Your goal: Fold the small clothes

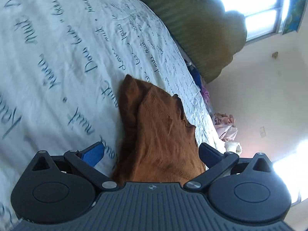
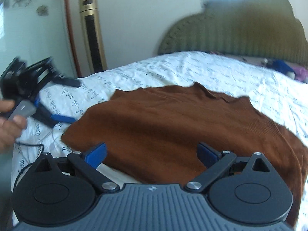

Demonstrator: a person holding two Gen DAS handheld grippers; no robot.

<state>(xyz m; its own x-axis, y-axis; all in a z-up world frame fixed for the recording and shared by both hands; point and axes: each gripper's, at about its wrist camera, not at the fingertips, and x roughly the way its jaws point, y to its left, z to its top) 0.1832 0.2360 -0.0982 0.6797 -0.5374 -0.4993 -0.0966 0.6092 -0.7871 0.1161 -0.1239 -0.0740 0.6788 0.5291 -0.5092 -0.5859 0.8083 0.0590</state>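
Right wrist view: brown garment [image 2: 173, 127] lies spread over the bed's near edge, no fold visible; judged barely started. Right gripper [image 2: 152, 154] wide, empty above it. Left gripper [image 1: 151, 152] wide, empty, cloth between its fingers. Script-printed sheet [image 2: 192, 67], green headboard [image 2: 240, 28], tower fan [image 2: 93, 32], bright window [image 1: 250, 5].
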